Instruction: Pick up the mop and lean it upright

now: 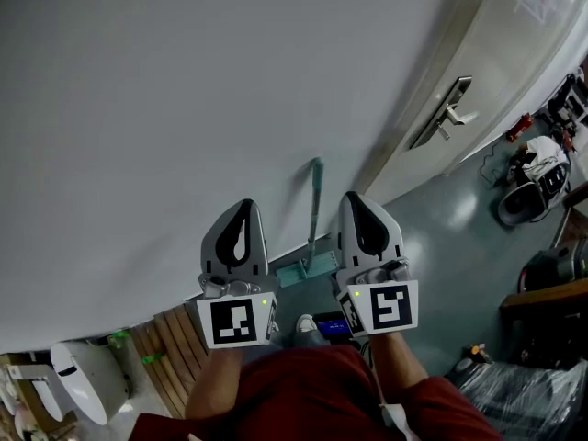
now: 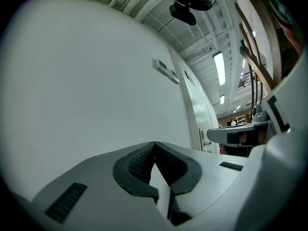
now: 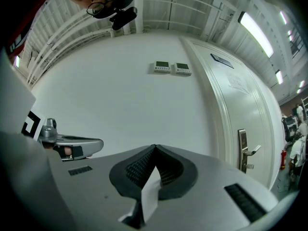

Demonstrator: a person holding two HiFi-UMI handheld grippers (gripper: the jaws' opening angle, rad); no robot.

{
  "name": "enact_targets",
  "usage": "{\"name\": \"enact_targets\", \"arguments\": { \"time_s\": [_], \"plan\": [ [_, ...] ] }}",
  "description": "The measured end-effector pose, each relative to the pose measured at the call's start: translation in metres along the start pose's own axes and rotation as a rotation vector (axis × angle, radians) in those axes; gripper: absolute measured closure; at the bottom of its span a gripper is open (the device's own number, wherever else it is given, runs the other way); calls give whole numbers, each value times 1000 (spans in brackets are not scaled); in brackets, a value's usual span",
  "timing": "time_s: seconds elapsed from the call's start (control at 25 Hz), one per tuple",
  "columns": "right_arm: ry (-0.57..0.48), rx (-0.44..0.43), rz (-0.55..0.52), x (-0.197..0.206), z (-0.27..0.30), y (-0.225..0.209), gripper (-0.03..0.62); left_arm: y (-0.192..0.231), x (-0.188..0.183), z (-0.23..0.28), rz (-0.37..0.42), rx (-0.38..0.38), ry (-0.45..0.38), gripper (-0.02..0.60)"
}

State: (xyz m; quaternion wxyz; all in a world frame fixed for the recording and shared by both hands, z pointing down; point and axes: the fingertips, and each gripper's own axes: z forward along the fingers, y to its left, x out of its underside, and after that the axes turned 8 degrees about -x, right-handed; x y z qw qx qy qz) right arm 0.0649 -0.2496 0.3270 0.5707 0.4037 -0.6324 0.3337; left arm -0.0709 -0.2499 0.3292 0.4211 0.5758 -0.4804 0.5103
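Both tongs are clenched tip to tip and grasp nothing: the left gripper (image 1: 245, 206) and the right gripper (image 1: 355, 198) hover side by side, facing the white wall (image 1: 184, 108). One mop (image 1: 315, 205) (teal, handle upright against the wall, head at its foot) shows between the two, touched by neither. One door (image 1: 514, 53) stands at the right.
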Motion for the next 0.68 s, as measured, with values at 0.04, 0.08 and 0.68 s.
{"name": "enact_targets", "arguments": {
  "time_s": [0.04, 0.08, 0.68],
  "plan": [
    [1, 2, -3, 0, -1, -2, 579, -1, 0, 0, -4, 0, -4, 568],
    [4, 4, -4, 1, -2, -2, 577, -3, 0, 0, -9, 2, -6, 568],
    [43, 3, -2, 11, -14, 0, 579, -16, 0, -7, -18, 23, -5, 568]
  ]
}}
